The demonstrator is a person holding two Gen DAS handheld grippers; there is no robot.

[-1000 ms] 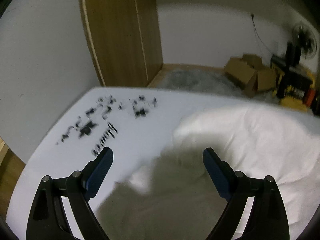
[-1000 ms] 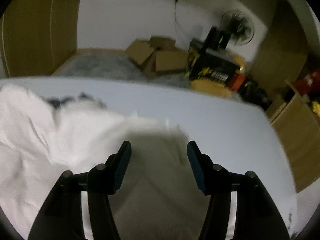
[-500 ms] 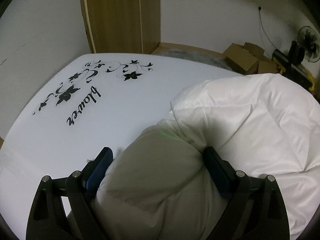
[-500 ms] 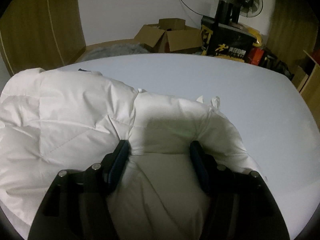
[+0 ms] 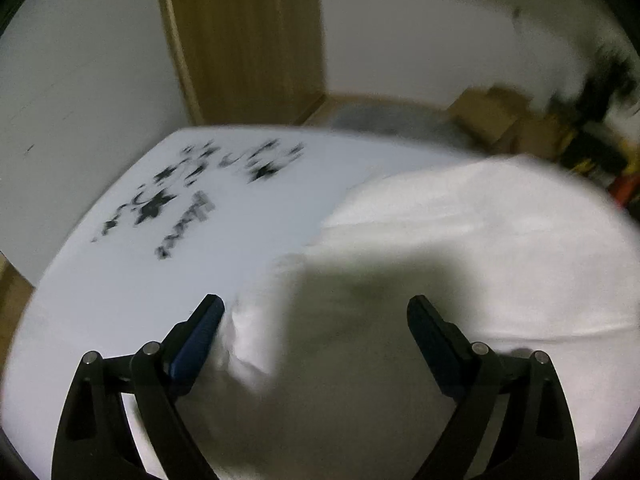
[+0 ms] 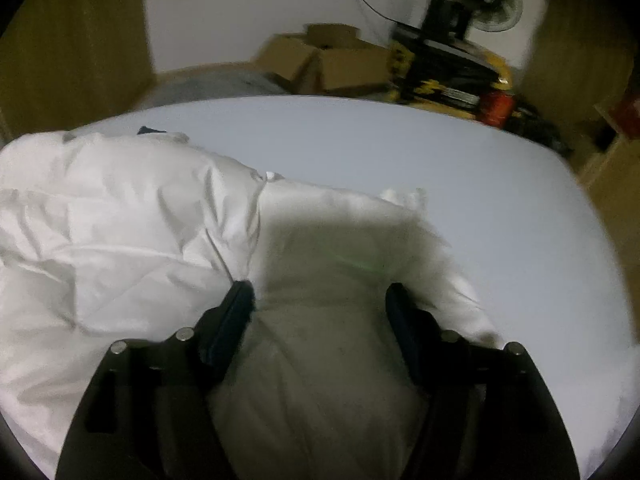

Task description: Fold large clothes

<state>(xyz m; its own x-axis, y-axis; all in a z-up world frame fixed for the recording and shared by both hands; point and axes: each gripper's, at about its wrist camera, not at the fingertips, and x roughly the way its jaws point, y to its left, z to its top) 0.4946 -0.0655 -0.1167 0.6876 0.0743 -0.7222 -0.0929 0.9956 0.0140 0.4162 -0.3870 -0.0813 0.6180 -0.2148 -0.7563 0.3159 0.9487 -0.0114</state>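
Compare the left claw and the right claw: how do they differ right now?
The left claw is spread wider than the right claw. The left claw's fingers stand at the jacket's edge, beside the printed sheet; the right claw's fingers sit deeper in the puffy fabric, a fold bulging between them. The left view is motion-blurred, the right sharper. Both are open, black with blue pads, over the same white jacket.

No legible text: the black print (image 5: 184, 216) on the bed sheet (image 5: 280, 208) is motion-blurred, possibly lettering.
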